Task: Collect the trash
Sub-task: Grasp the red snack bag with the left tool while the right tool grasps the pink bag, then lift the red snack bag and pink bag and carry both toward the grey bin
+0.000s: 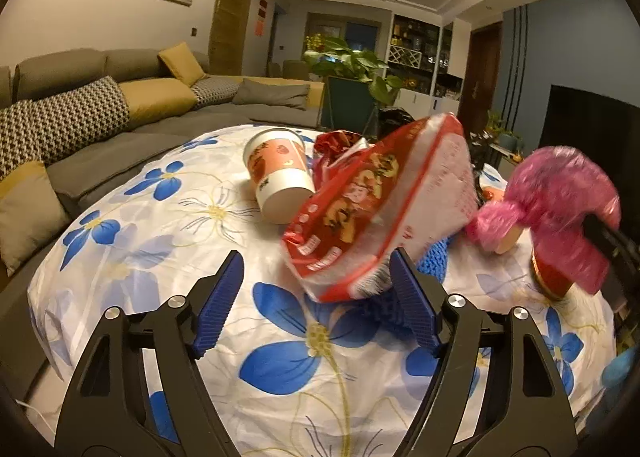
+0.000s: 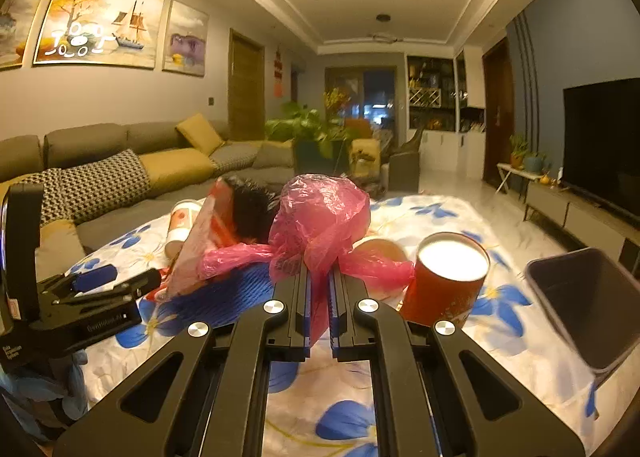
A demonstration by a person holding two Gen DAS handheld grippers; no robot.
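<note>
Black arms and blue pads of the left gripper (image 1: pixel 316 281) fill the near edge of its view, jaws spread wide and holding nothing; the right pad sits against the lower corner of a red snack bag (image 1: pixel 376 209) that stands tilted above the flowered cloth (image 1: pixel 132 225) on the counter. Beyond the bag a paper cup (image 1: pixel 278 177) lies on its side, its open mouth facing away toward the grey sofa (image 1: pixel 120 125), and a crumpled red wrapper (image 1: pixel 336 143) shows just behind. Under the bag lies a blue knitted mat (image 1: pixel 432 261). Over on the other side, the right gripper (image 2: pixel 319 277) has its jaws clenched on a pink plastic bag (image 2: pixel 320 217), which bunches up above the pads and hangs a strip down between them. Just to its right stands a red cup (image 2: pixel 448 281), upright, and a dark bin (image 2: pixel 588 305) sits at the counter's right edge, well apart from the snack bag.
</note>
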